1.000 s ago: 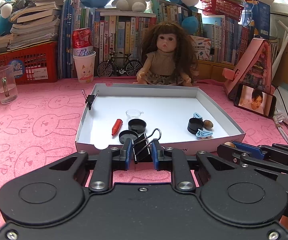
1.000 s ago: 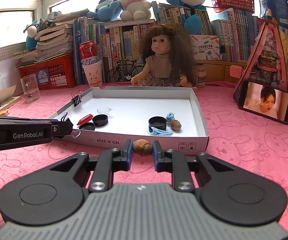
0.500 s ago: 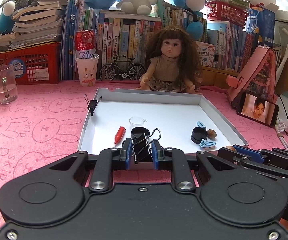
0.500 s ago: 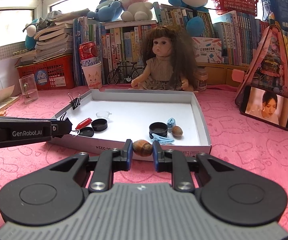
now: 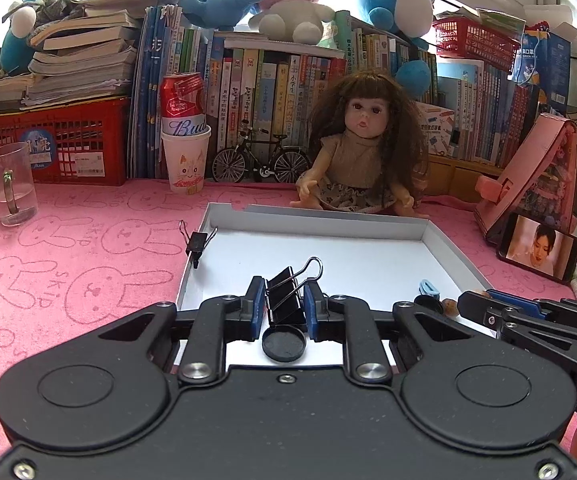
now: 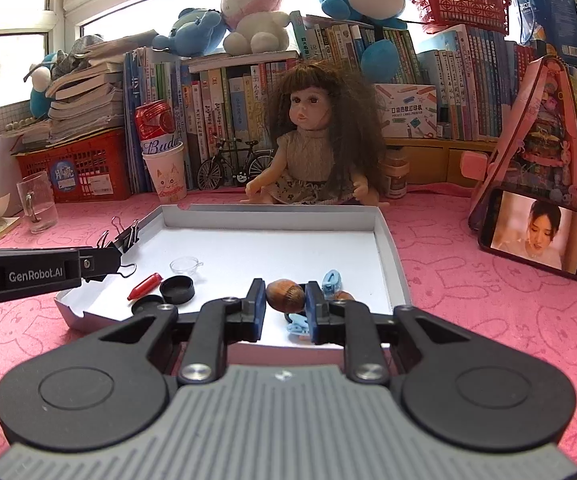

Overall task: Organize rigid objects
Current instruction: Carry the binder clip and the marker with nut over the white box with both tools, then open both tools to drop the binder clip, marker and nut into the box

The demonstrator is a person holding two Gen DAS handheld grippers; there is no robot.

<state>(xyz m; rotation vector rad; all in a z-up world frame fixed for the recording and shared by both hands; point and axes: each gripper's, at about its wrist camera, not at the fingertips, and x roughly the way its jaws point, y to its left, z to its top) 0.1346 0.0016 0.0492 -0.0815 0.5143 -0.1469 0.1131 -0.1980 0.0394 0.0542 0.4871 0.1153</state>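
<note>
My left gripper point(image 5: 285, 307) is shut on a black binder clip point(image 5: 286, 300), held over the near left part of the white tray point(image 5: 320, 220). My right gripper point(image 6: 285, 305) is shut on a brown walnut point(image 6: 285, 295), held over the tray's point(image 6: 388, 240) near right part. Inside the tray lie a red cap point(image 6: 145, 286), black round lids point(image 6: 177, 289), a clear small cup point(image 6: 185, 266) and blue clips point(image 6: 331, 282). A second binder clip point(image 5: 197, 242) grips the tray's left rim. A black lid point(image 5: 284, 344) shows just under my left fingers.
A doll point(image 5: 362, 156) sits behind the tray, with a toy bicycle point(image 5: 260, 160), a paper cup with a can point(image 5: 184, 148) and books. A glass mug point(image 5: 11, 184) stands far left, a phone point(image 5: 538, 246) on a pink stand at right. Pink cloth covers the table.
Both grippers have moved forward over the tray's near edge, each keeping hold of its object. The tray now fills more of both views.
</note>
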